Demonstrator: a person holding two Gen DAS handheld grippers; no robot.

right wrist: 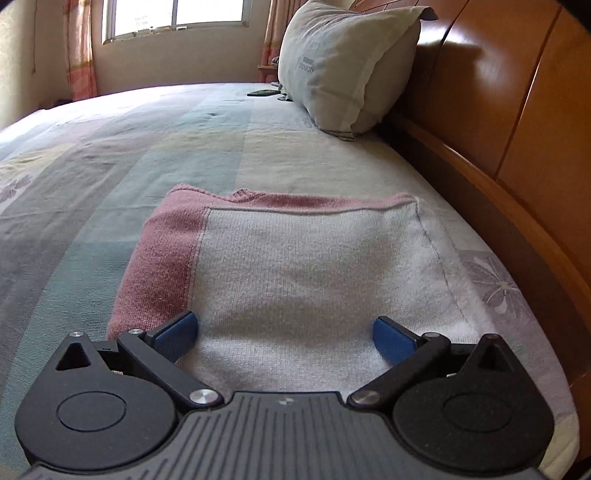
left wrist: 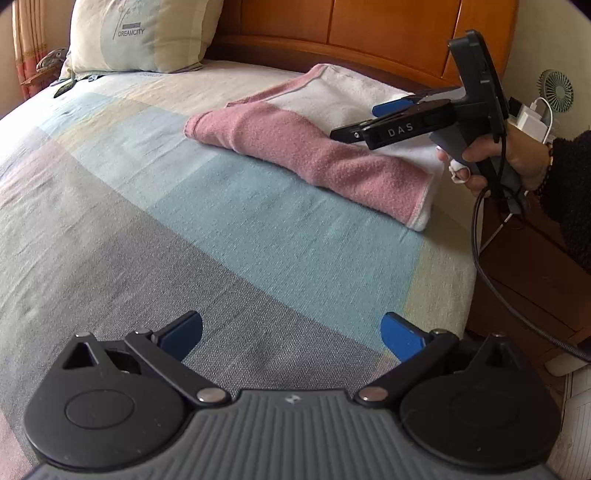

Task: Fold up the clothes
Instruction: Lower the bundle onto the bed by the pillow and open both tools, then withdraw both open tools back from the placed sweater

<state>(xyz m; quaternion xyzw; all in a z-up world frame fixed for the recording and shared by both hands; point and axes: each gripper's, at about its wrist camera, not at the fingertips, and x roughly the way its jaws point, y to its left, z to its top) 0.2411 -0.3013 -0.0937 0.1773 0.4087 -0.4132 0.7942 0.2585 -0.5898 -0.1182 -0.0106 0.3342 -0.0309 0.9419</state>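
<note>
Lying folded on the bed [left wrist: 229, 236], a pink-and-white sweater [left wrist: 314, 147] is seen near the wooden headboard [left wrist: 369, 33], toward the right edge of the mattress. The pink sleeve is laid across the near side of the white body panel in the left wrist view. The left gripper [left wrist: 291, 334] is held above the checked bedspread, near and well apart from the garment, with its blue-padded fingers [left wrist: 183, 334] spread wide and nothing between them. The right gripper [right wrist: 284, 334] is held just above the near edge of the sweater [right wrist: 295, 266], its fingers [right wrist: 391, 338] likewise apart and empty; whether the pads touch the knit cannot be told. In the left wrist view the right gripper is seen gripped by a hand [left wrist: 506, 155] in a dark sleeve. A cream pillow [right wrist: 343, 70] is propped against the headboard at the far end, and a small green fan [left wrist: 556, 90] is seen beyond the bed.
</note>
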